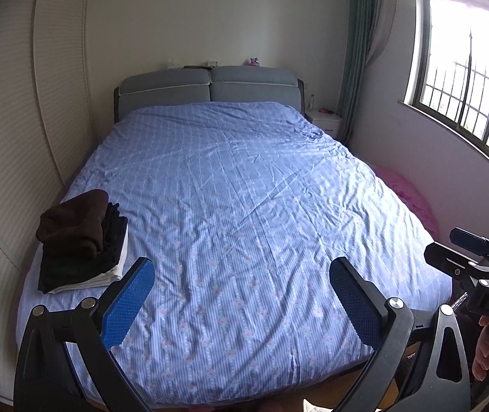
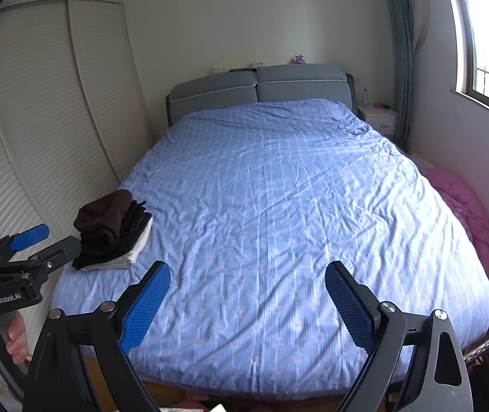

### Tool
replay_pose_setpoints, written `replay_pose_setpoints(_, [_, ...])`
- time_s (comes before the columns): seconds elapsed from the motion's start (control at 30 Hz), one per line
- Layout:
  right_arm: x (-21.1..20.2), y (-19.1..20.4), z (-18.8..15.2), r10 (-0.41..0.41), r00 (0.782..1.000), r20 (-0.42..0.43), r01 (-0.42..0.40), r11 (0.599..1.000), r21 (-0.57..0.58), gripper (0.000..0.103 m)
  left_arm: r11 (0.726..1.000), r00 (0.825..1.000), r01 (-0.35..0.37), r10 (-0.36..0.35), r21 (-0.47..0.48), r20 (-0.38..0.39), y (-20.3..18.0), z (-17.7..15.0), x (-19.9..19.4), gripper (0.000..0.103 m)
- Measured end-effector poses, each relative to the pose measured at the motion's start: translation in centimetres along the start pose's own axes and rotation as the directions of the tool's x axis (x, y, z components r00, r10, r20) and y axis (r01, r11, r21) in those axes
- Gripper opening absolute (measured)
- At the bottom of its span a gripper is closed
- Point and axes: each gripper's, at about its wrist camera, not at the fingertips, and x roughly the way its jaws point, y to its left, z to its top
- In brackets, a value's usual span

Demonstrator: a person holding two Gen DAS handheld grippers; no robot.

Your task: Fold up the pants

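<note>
A stack of folded clothes (image 1: 82, 243) lies on the near left part of the bed (image 1: 244, 189): brown on top, black below, white at the bottom. It also shows in the right wrist view (image 2: 113, 230). No unfolded pants are in view. My left gripper (image 1: 242, 298) is open and empty, held above the foot of the bed; it also shows from the side in the right wrist view (image 2: 46, 240). My right gripper (image 2: 247, 304) is open and empty beside it; it also shows at the right edge of the left wrist view (image 1: 450, 243).
The bed has a blue patterned cover (image 2: 278, 206) and a grey headboard (image 1: 210, 86). A white wardrobe (image 2: 48, 120) stands on the left. A pink blanket (image 2: 467, 206) lies between the bed and the window wall. A white nightstand (image 2: 378, 118) stands at the back right.
</note>
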Motion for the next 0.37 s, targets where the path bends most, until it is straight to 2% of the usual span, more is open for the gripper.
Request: replay_pose_setpoints(0.37, [-0.1, 0.0, 0.03, -0.008, 1.0, 0.004, 0.008, 1.0, 0.004, 0.092, 1.0, 1.0, -0.001, 0.001, 0.005, 0.005, 0.05, 0.28, -0.05, 0.103])
